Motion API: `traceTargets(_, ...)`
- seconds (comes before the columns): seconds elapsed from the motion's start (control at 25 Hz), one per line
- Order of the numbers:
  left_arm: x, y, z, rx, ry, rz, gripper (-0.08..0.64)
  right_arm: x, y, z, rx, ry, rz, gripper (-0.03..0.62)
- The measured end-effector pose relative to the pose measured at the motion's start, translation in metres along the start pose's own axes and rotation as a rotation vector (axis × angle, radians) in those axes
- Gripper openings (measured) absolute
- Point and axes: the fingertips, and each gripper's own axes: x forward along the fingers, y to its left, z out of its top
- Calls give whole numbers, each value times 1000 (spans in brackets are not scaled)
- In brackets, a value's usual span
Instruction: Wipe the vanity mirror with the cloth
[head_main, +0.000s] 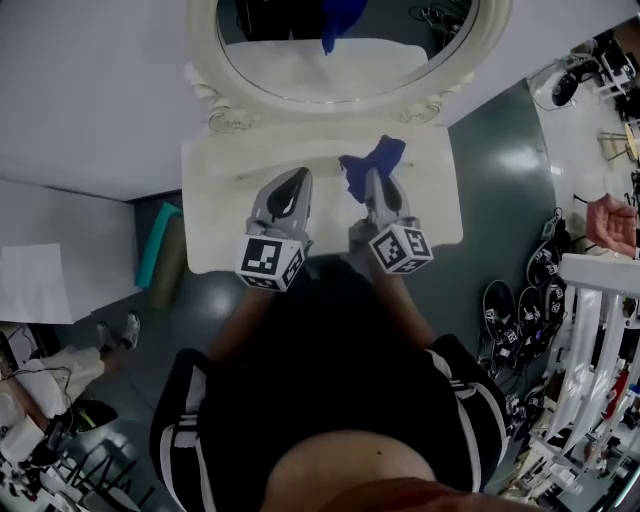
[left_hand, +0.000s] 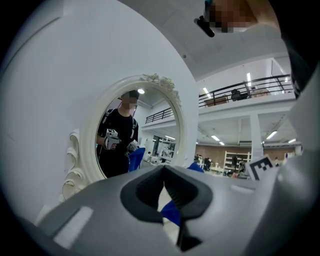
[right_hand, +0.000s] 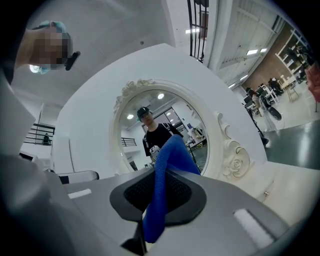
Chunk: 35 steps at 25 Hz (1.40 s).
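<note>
Cloth (right_hand: 162, 190) (blue, bunched) in rt tool (head_main: 371, 178)

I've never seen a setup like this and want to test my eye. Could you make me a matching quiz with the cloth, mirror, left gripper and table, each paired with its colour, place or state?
Things:
1. cloth
2. mirror
3. left gripper
4. table

Descriptions:
A. shut, nothing in it
B. white, below both grippers
C. blue, clamped in the right gripper
D. oval, ornate white frame, at the table's back

Pairs: 1-C; 2-D; 3-A; 4-B
</note>
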Motion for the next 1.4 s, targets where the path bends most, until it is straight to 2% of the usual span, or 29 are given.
traceTargets(0.24, 26, 18, -9, -20, 19, 40, 8, 42, -16, -5, 14, 15, 5, 34)
traceTargets(0.4, 44, 24, 3, -6, 3, 53, 8, 69, -30, -2, 77, 13, 1, 34)
traceTargets(0.56, 53, 28, 16, 23, -6, 73, 8, 88, -40, 5, 88, 0, -5, 34)
traceTargets(0.72, 63, 40, 10, 11, 8, 95, 8, 114, -53, -3, 115, 12, -17, 34)
traceTargets(0.96, 80, 42, 9, 34, -3, 89, 8, 138, -78, -15, 230, 36, -56, 34)
traceTargets(1.4, 99, 52, 8, 36, 2, 89, 8, 165, -122, -51, 382, 77, -158, 35)
